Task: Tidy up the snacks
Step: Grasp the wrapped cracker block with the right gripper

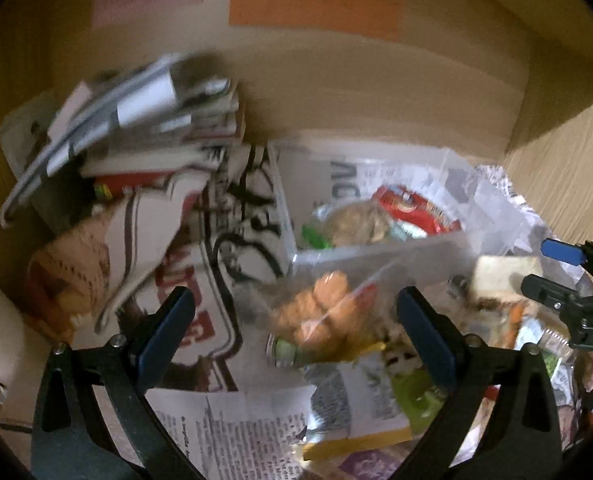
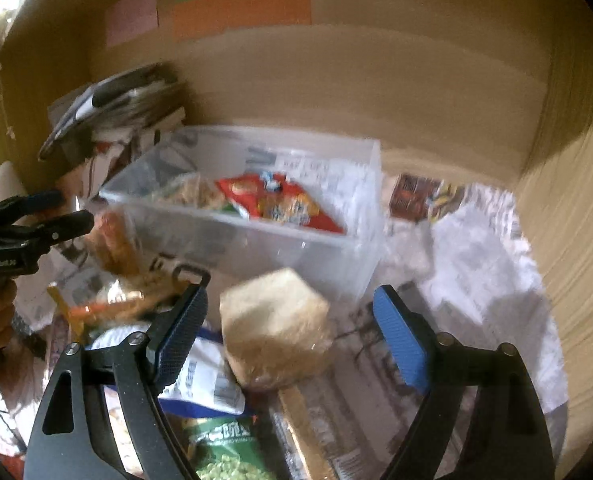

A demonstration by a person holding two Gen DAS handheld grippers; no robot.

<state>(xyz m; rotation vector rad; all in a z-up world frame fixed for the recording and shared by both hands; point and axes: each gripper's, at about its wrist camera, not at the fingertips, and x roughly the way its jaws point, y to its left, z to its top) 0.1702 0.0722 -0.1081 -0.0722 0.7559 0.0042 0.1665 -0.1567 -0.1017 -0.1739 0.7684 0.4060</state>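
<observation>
While a clear plastic bin already holding a red snack packet waits behind, both grippers, left and right, gape wide over loose snacks, the right framing a wrapped beige block ready to lift in.

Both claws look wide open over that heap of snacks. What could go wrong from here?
The left gripper frames a loose clear bag of orange snacks; pinching only the film could tear it. The right gripper brackets a pale wrapped block, which might get crushed. The clear bin stands close behind and could be bumped.
</observation>
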